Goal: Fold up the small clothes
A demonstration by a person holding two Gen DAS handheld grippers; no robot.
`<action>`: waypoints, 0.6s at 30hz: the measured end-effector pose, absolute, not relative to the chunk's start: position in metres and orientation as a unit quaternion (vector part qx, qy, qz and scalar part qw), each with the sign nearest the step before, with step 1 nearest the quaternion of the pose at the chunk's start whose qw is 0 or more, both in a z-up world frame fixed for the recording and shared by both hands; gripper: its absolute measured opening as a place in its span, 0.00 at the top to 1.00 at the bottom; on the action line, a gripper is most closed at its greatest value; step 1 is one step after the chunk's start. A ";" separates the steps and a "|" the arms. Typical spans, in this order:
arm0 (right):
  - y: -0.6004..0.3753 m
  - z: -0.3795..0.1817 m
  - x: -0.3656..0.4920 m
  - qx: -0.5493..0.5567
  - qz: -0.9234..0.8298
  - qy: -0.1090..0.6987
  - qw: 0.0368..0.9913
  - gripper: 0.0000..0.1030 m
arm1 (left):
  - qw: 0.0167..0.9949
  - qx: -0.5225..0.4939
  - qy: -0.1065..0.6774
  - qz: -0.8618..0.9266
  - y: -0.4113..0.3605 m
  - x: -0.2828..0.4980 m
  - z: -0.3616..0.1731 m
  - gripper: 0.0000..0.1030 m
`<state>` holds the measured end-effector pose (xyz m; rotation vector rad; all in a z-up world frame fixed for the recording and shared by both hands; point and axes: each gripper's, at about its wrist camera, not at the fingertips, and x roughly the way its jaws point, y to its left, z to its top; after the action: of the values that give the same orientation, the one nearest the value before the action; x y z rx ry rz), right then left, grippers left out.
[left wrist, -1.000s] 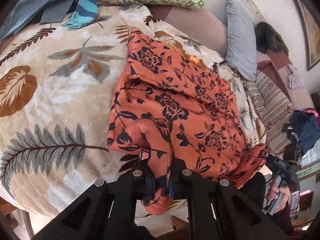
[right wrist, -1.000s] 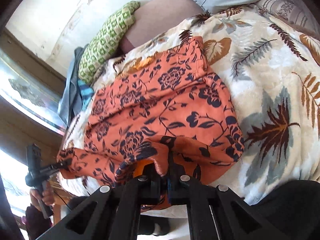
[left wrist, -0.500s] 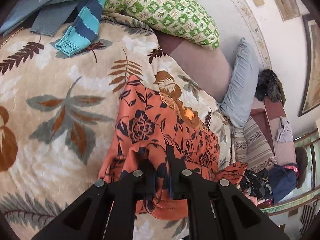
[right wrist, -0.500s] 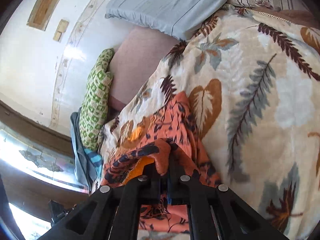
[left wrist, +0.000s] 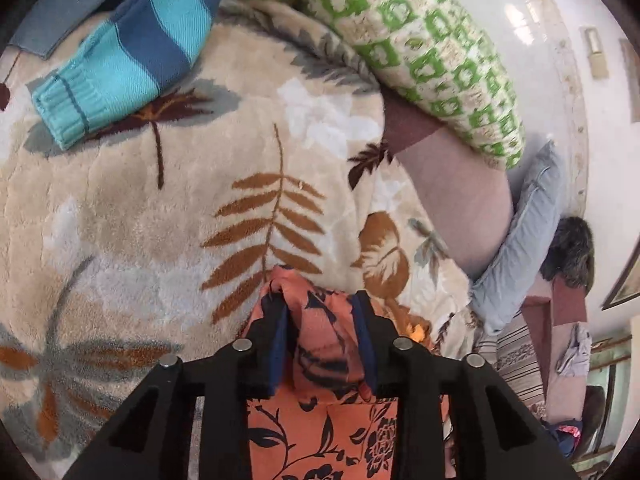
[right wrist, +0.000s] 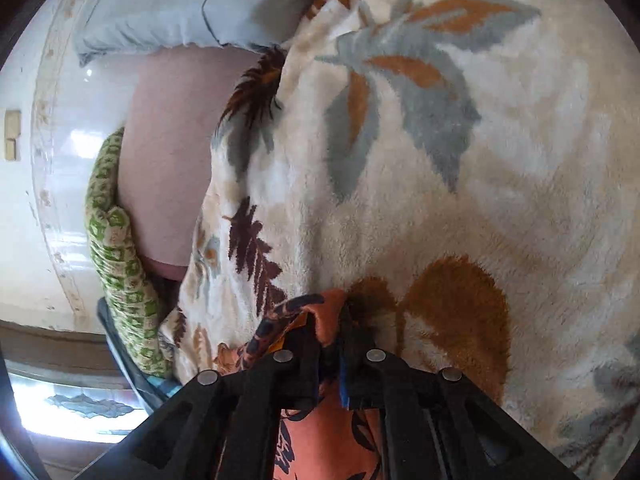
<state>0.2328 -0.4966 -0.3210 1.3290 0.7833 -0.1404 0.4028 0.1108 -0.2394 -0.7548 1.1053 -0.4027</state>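
Observation:
An orange garment with black flowers (left wrist: 328, 428) lies on a cream leaf-patterned blanket (left wrist: 160, 220). My left gripper (left wrist: 318, 308) hovers low over its far edge. Its jaws are opening, and a ridge of the cloth stands loose between the parted fingers. In the right wrist view the same orange garment (right wrist: 320, 440) ends in a corner on the blanket (right wrist: 440, 200). My right gripper (right wrist: 330, 328) still pinches that corner in a narrow gap, and its jaws are just starting to open.
A turquoise and blue striped garment (left wrist: 132, 52) lies ahead on the left, beside grey cloth (left wrist: 60, 12). A green patterned pillow (left wrist: 420, 52) and a grey-blue pillow (left wrist: 528, 240) line the wall behind. The blanket's edge drops off toward them.
Both grippers have carried the garment's edge forward across the bed toward the pillows and lower onto the blanket. The left jaws have parted; the right ones have barely loosened.

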 end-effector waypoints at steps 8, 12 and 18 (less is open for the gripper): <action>-0.468 -0.264 0.188 0.512 -0.078 0.335 0.787 0.45 | 0.820 -0.409 0.378 -0.134 0.145 0.312 -0.200 0.22; -0.412 -0.219 0.187 0.395 -0.099 0.349 0.844 0.45 | 0.819 -0.400 0.390 -0.126 0.102 0.267 -0.227 0.22; -0.362 -0.215 0.193 0.311 -0.125 0.401 0.852 0.45 | 0.851 -0.296 0.414 -0.130 0.046 0.263 -0.237 0.22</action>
<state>0.1932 -0.3621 -0.2155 0.6543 0.8449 -0.2627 0.2631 0.0458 -0.2366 -0.6244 0.8728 -0.2747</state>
